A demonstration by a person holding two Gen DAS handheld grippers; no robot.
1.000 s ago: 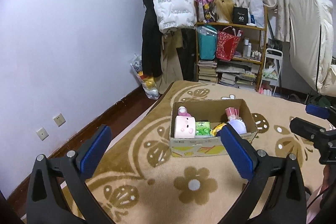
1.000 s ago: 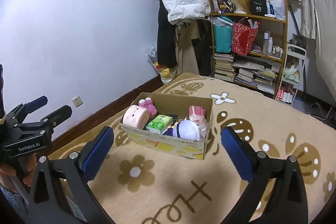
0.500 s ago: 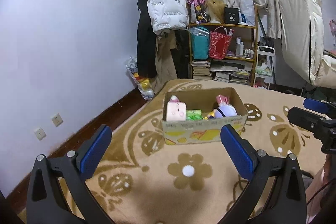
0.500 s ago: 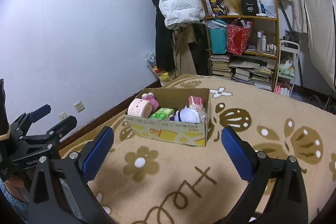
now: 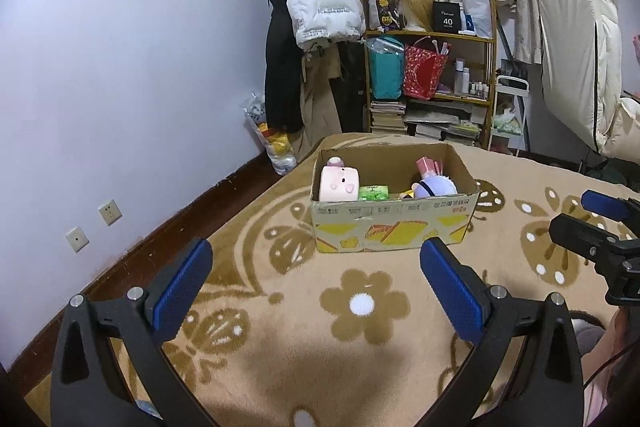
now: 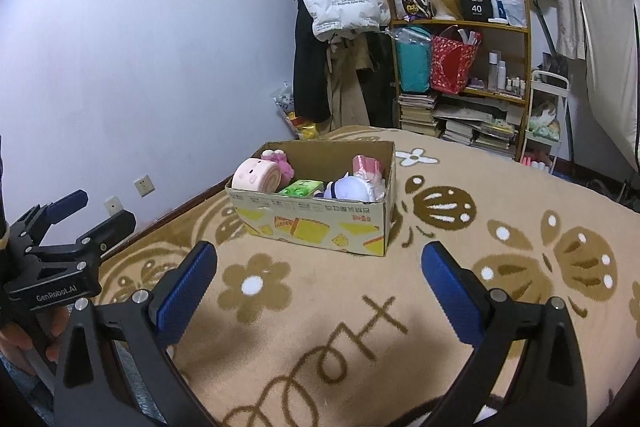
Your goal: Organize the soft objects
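Note:
A cardboard box (image 5: 394,227) stands on the beige flower-patterned blanket (image 5: 360,307). It holds a pink plush roll (image 5: 339,183), a green tissue pack (image 5: 374,192), a white and purple plush doll (image 5: 434,185) and a pink item (image 5: 427,166). The box also shows in the right wrist view (image 6: 320,227). My left gripper (image 5: 316,279) is open and empty, well short of the box. My right gripper (image 6: 320,279) is open and empty, also short of the box. Each gripper shows at the edge of the other's view.
A wooden shelf (image 5: 432,75) with bags, books and bottles stands at the back. Coats and a white puffer jacket (image 5: 324,7) hang beside it. A plastic bag (image 5: 272,147) lies on the floor by the lilac wall. A cream padded chair (image 5: 580,75) is at the right.
Both grippers have drawn back from the box, which now looks smaller and farther. Both stay open and empty. The box contents have not moved.

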